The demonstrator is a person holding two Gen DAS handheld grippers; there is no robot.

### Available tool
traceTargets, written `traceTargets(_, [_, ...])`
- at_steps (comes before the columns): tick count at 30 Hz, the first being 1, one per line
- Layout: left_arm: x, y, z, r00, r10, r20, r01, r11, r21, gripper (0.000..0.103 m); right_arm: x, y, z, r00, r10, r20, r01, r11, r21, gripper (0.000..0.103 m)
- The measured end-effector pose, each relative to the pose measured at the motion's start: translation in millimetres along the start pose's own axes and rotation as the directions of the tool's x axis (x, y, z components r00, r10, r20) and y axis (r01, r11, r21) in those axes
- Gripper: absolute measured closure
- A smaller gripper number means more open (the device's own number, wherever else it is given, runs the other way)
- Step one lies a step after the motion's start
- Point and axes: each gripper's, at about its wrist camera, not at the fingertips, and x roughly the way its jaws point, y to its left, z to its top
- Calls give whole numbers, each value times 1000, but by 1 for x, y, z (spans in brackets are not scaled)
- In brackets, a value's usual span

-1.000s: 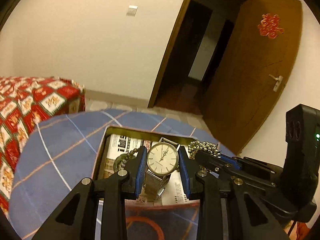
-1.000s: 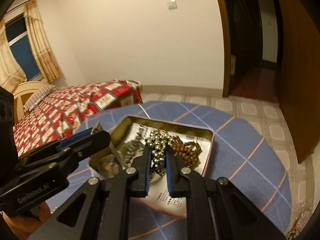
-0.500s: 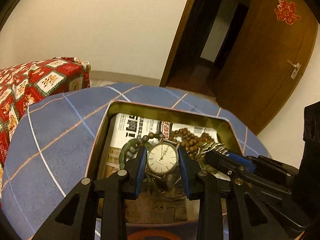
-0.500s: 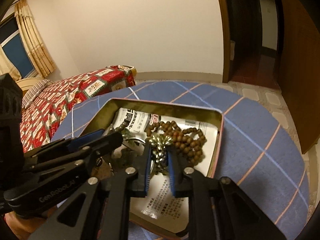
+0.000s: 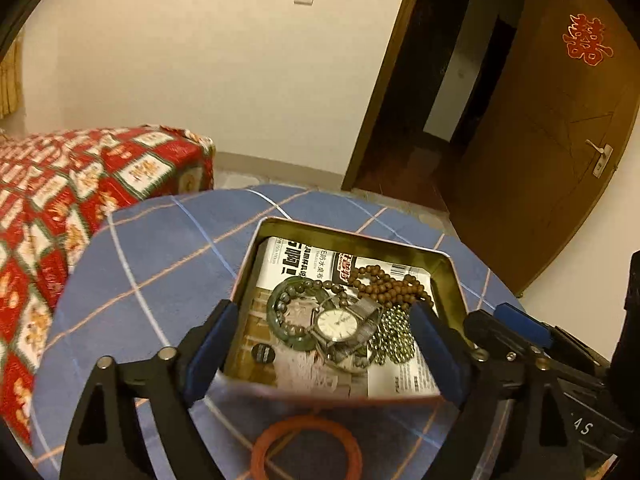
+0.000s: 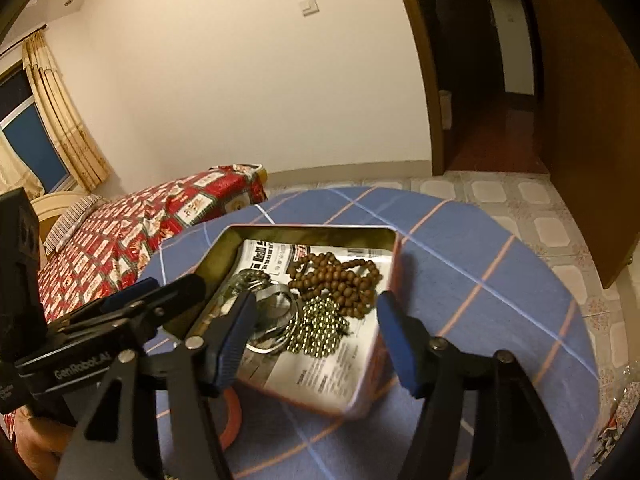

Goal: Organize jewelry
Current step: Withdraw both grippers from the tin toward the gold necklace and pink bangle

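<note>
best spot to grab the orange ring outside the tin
Pinch the far arc of the orange ring from straight above, one finger inside the hoop and one outside. It lies flat on the tablecloth, just in front of the tin, so a side approach has no edge to catch.

"GenRobot.AI" in white on the black body of the left tongs [image 6: 192, 300]. "AS" in white on the right tongs [image 5: 486, 330] body. Red double-happiness sign [image 5: 587, 39] on door [image 5: 540, 160]. Chinese headlines on newspaper [image 5: 304, 264] in tin, too blurred to read.
</note>
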Motion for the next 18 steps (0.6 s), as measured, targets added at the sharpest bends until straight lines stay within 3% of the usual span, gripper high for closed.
traceTargets(3, [-21, -9, -8, 997, 68, 32, -69, 997, 34, 8, -15, 6, -8, 1000, -5, 18, 5, 1000, -10, 37])
traceTargets(7, [-46, -11, -23, 994, 100, 45, -100, 995, 10, 8, -33, 14, -21, 999, 0, 35, 1, 1000, -21, 37])
traceTargets(9, [-55, -12, -30, 980, 195, 42, -196, 981, 15, 8, -39, 18, -26, 999, 1, 42, 0, 1000, -28, 37])
traceTargets(11, [-66, -14, -39, 942, 335, 19, -336, 942, 16, 8, -46, 24, -33, 999, 6, 46, -4, 999, -36, 37])
traceTargets(13, [-76, -8, -48, 915, 404, -3, -404, 915, -16, 8, -50, 27, -40, 999, 9, 47, -7, 999, -40, 37])
traceTargets(16, [-88, 2, -61, 918, 397, 8, -396, 916, -63, 8, -57, 35, -49, 999, 16, 50, -13, 999, -52, 37])
traceTargets(18, [-95, 6, -70, 910, 414, 14, -412, 909, -71, 8, -61, 40, -55, 998, 19, 53, -15, 998, -67, 37])
